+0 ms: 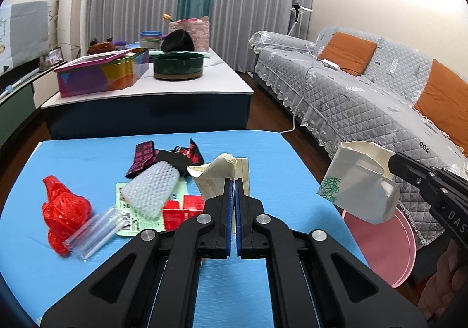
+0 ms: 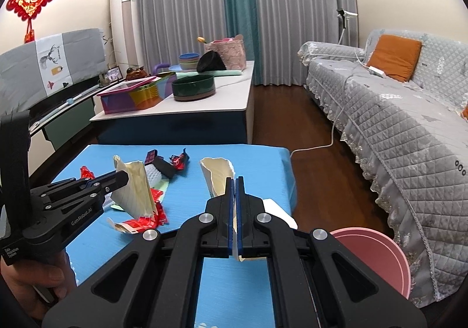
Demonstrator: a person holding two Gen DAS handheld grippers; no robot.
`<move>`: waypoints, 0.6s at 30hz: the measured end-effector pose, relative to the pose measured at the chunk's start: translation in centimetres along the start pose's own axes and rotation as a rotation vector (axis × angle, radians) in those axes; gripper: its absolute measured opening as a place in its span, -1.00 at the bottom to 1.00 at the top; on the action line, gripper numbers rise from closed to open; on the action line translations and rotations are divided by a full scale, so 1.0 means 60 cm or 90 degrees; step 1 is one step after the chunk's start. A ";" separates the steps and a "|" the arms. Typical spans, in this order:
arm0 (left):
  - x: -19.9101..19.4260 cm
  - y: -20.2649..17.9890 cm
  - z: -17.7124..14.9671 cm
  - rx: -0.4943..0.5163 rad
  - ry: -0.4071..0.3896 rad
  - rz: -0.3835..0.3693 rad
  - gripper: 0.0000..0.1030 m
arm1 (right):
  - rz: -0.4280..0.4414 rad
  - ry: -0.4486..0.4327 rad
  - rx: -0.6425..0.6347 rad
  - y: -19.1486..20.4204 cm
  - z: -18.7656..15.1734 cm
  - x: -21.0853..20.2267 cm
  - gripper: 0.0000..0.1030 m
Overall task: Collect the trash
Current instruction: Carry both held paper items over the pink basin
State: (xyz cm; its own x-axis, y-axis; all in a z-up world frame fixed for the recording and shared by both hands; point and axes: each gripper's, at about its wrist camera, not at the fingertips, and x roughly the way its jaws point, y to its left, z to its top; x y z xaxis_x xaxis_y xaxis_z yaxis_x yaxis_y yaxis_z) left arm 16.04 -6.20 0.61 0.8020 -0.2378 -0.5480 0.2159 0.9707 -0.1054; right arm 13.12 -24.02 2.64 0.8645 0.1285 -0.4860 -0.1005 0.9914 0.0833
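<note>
— When both claws were up over the blue table (image 1: pixel 73 158), what did each one have?

— The left gripper (image 1: pixel 235 181) was pinched tight on a crumpled paper cup with thin lines (image 1: pixel 218 173), its blue pads pressed together on the paper. The right gripper (image 2: pixel 235 181) was clamped the same way on a second crushed paper cup (image 2: pixel 218 173), the one printed with green bamboo leaves, as the left camera showed it (image 1: pixel 358 181).

— Where did that second cup hang?

— Beyond the table's right edge, above the pink bin (image 1: pixel 383 243) that stood on the floor between the table and the grey sofa (image 1: pixel 365 99).

— And what was left on the table?

— A red plastic bag (image 1: pixel 63 211) lay near the left edge, with a clear plastic sleeve (image 1: pixel 93 233) touching it. Toward the middle were a white foam net (image 1: pixel 150 189) on top of a green labelled packet (image 1: pixel 128 214), red wrappers (image 1: pixel 182 209) just beside them, and dark wrappers (image 1: pixel 163 156) nearer the far edge.

— Could you see the person?

— Only a hand (image 2: pixel 35 278) around the left gripper's handle, in the right camera.
</note>
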 end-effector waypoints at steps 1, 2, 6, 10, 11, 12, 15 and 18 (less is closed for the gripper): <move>0.001 -0.004 0.000 0.002 0.001 -0.002 -0.97 | -0.001 -0.001 0.001 -0.004 -0.001 -0.002 -0.97; 0.002 -0.009 0.000 0.004 0.001 -0.003 -0.97 | -0.003 -0.001 0.002 -0.007 0.000 -0.004 -0.97; 0.006 -0.026 -0.002 0.013 0.002 -0.010 -0.97 | -0.011 -0.005 0.006 -0.021 -0.002 -0.013 -0.97; 0.010 -0.042 -0.003 0.020 0.003 -0.016 -0.97 | -0.020 -0.007 0.011 -0.033 -0.005 -0.021 -0.97; 0.011 -0.046 -0.003 0.022 0.003 -0.018 -0.97 | -0.022 -0.007 0.012 -0.036 -0.005 -0.023 -0.97; 0.012 -0.048 -0.003 0.023 0.004 -0.019 -0.97 | -0.024 -0.008 0.014 -0.040 -0.004 -0.024 -0.97; 0.016 -0.061 -0.003 0.029 0.006 -0.026 -0.97 | -0.031 -0.010 0.019 -0.052 -0.006 -0.031 -0.97; 0.019 -0.076 -0.003 0.035 0.006 -0.033 -0.97 | -0.038 -0.011 0.021 -0.065 -0.008 -0.037 -0.97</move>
State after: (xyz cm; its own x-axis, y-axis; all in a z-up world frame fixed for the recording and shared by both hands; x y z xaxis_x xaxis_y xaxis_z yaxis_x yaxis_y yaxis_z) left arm 15.88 -10.88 0.32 0.7837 -0.2878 -0.5505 0.2879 0.9535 -0.0887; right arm 11.36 -28.17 2.95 0.8767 0.0677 -0.4762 -0.0315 0.9960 0.0837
